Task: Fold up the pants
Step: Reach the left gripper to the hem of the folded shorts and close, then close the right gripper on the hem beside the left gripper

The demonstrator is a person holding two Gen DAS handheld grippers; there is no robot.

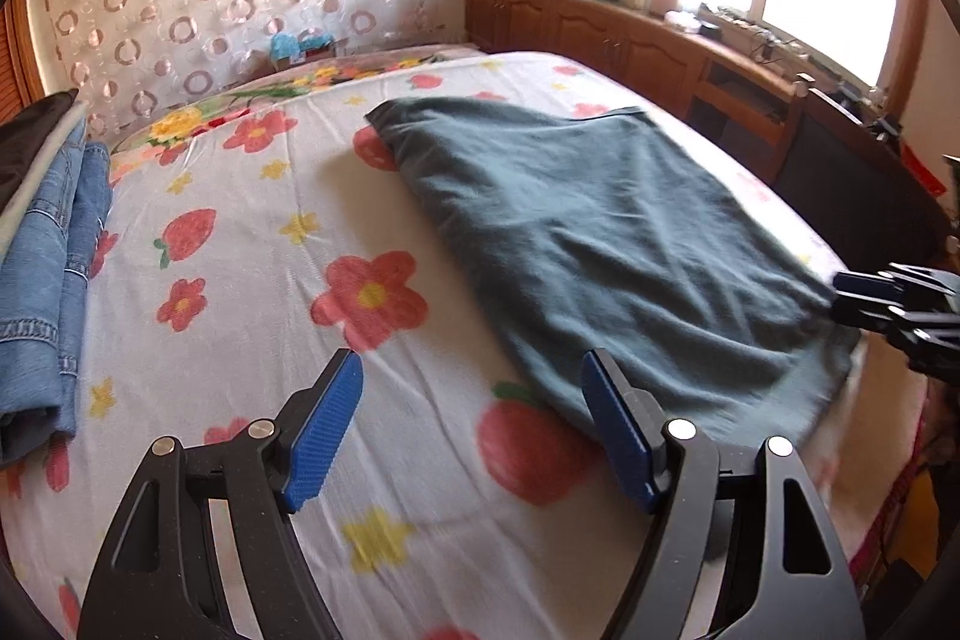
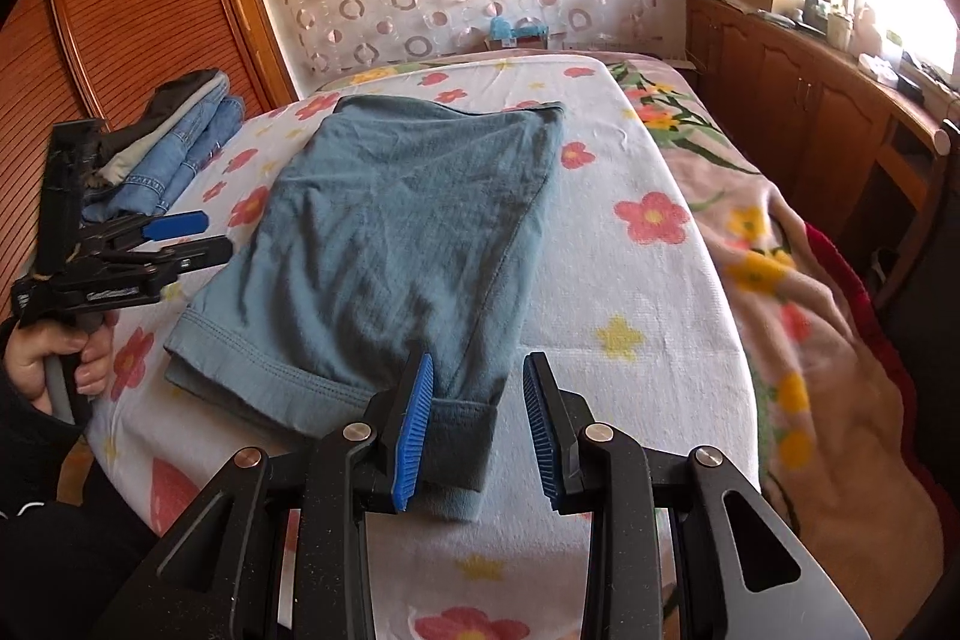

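The teal-grey pants (image 1: 600,244) lie folded flat on the flowered bedsheet (image 1: 252,292); they also show in the right wrist view (image 2: 390,244) with the hem end nearest. My left gripper (image 1: 474,370) is open and empty just above the sheet, its right finger at the pants' near edge. It also shows in the right wrist view (image 2: 210,232), open beside the pants' left edge. My right gripper (image 2: 477,370) is open, its jaws astride the near hem corner without closing on it. It shows in the left wrist view (image 1: 840,292) at the pants' right edge.
A pile of folded jeans and other clothes (image 1: 42,268) sits at the bed's left side, also in the right wrist view (image 2: 174,148). A wooden cabinet (image 1: 630,34) with clutter runs under the window. A flowered blanket (image 2: 798,280) covers the bed's right part.
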